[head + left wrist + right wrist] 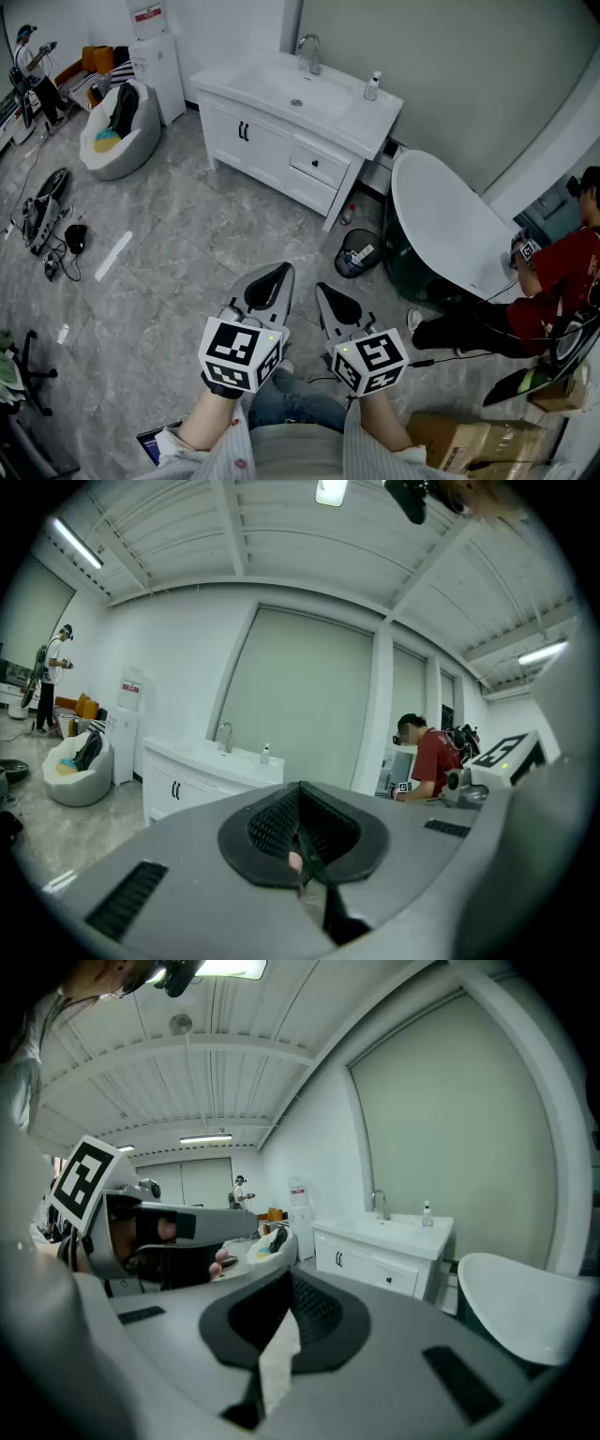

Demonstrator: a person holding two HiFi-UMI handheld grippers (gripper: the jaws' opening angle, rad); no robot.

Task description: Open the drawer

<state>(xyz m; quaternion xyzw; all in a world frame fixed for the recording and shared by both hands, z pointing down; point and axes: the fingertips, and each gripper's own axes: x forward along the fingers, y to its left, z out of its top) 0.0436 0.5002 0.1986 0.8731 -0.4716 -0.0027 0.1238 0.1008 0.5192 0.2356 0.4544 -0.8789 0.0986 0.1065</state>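
A white vanity cabinet point(281, 131) with a sink stands across the room. Its drawer point(317, 166), with a dark knob, sits at the cabinet's right end and is closed; the right gripper view shows the drawer point(392, 1279) far ahead. I hold both grippers low, close to my body and well short of the cabinet. The left gripper point(272, 278) is shut with nothing between its pads point(302, 841). To its right, the right gripper point(328, 295) is also shut and empty point(281, 1335). Both point towards the cabinet.
A white bathtub point(441, 225) stands right of the cabinet, with a dark bin point(358, 253) between them. A person in red point(562, 272) crouches at the right. A beanbag point(117, 131) and floor cables point(42, 216) lie at the left. A cardboard box point(459, 441) sits by my right side.
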